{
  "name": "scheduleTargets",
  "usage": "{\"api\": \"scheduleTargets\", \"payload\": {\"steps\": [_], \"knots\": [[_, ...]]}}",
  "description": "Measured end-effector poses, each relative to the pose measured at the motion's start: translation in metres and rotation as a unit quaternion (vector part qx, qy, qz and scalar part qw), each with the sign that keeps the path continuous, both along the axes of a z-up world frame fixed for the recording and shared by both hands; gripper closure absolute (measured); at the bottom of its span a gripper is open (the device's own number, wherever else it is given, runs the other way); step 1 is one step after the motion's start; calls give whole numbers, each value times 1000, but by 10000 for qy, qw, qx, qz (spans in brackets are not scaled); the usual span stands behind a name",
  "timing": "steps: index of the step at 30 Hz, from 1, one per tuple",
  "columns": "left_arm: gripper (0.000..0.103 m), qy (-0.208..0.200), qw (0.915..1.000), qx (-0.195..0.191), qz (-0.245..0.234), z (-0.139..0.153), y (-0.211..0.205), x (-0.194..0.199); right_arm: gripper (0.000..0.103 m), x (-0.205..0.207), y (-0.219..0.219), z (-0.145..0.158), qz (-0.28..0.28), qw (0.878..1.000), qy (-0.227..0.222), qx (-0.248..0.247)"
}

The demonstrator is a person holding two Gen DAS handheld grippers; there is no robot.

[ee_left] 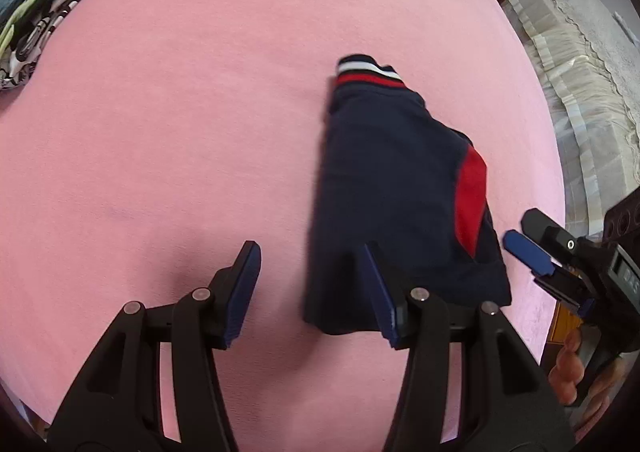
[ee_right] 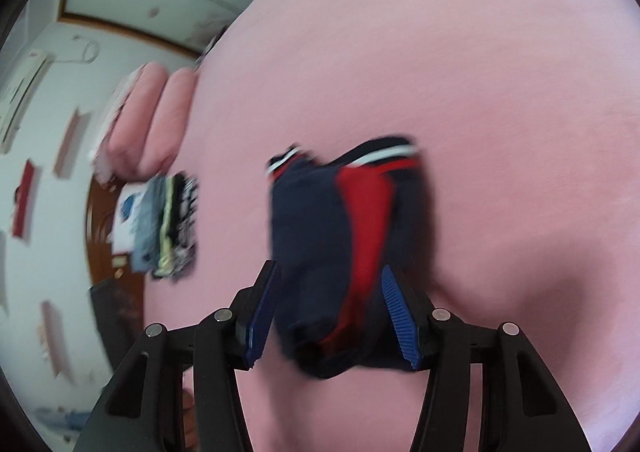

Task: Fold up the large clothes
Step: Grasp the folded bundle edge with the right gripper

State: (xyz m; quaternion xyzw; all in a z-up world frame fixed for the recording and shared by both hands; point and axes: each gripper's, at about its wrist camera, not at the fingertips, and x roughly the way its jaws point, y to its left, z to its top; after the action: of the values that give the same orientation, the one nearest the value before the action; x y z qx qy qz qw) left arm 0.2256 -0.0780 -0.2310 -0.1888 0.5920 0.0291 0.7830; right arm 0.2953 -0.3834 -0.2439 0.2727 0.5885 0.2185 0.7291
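Observation:
A folded navy garment (ee_left: 392, 188) with a red panel and a red, white and navy striped band lies on the pink bed sheet (ee_left: 180, 132). My left gripper (ee_left: 312, 276) is open and empty, with its right finger over the garment's near edge. My right gripper (ee_left: 532, 252) shows at the garment's right side. In the right wrist view the garment (ee_right: 320, 244) lies between the open fingers of my right gripper (ee_right: 332, 312); this view is blurred and I cannot tell whether the pads touch the cloth.
A stack of folded clothes (ee_left: 36, 8) lies at the bed's far left and also shows in the right wrist view (ee_right: 168, 224). Pink pillows (ee_right: 148, 124) lie at the head. A beige covered piece of furniture (ee_left: 580, 84) stands beside the bed.

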Motion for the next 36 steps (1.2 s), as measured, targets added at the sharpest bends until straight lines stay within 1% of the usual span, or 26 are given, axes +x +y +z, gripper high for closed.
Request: {"api": "scheduleTargets", "payload": {"steps": [1,2,3,5,7,9,11,14,15,16,17,18,19,20,22,23,25,28,31,33,36], "knots": [[54,15,10000,-22,-19,-1,-4,0,49,2,14,0,85,10000,-11,-51],[54,35,10000,-43,-53,-2,-7,0,49,2,20,-2,154,9998,34,-157],[54,41,10000,-46,-78,-3,-10,-1,49,2,25,-6,215,9993,133,-287],[54,77,9999,6,-151,-8,-15,2,49,4,41,-21,327,9961,471,-664],[54,110,9997,43,-194,-9,-17,2,49,2,43,-35,307,9929,702,-905],[54,133,9996,77,-220,-11,-17,3,49,1,42,-42,265,9910,759,-1074],[54,140,9997,83,-190,-10,-13,1,49,1,39,-44,160,9922,752,-985],[54,196,9997,35,-112,-12,-6,-2,51,6,31,-50,-142,9950,806,-577],[54,228,9997,25,-78,-15,-4,-1,63,9,27,-50,-292,9957,800,-375],[54,260,9996,12,-51,-16,-3,-2,70,13,24,-50,-402,9957,782,-277],[54,279,9996,-5,-39,-17,-2,-2,79,17,23,-49,-455,9956,768,-299],[54,294,9996,-14,-31,-18,-2,-3,89,20,22,-45,-471,9961,657,-349],[54,298,9996,-14,-26,-19,-2,-3,94,21,21,-42,-473,9967,551,-361],[54,294,9996,-17,-37,-18,-2,-4,98,21,21,-33,-439,9982,295,-285],[54,278,9996,-22,-57,-18,-3,-4,99,20,13,-20,-485,9988,-13,-68],[54,261,9996,-35,-65,-18,-4,-3,99,18,12,-14,-487,9987,-120,-63],[54,263,9996,-60,-83,-20,-6,-1,99,13,10,-6,-448,9983,-205,-305],[54,265,9996,-96,-93,-21,-10,6,99,1,2,-3,-647,9955,-293,-625],[54,203,9996,-131,-128,-20,-13,10,100,-12,-13,-12,-912,9925,-118,-800],[54,157,9996,-127,-184,-18,-15,13,100,-18,-13,-18,-996,9899,-104,-1004],[54,122,9995,-100,-270,-15,-19,17,100,-19,-8,-26,-833,9837,-216,-1577]]}}
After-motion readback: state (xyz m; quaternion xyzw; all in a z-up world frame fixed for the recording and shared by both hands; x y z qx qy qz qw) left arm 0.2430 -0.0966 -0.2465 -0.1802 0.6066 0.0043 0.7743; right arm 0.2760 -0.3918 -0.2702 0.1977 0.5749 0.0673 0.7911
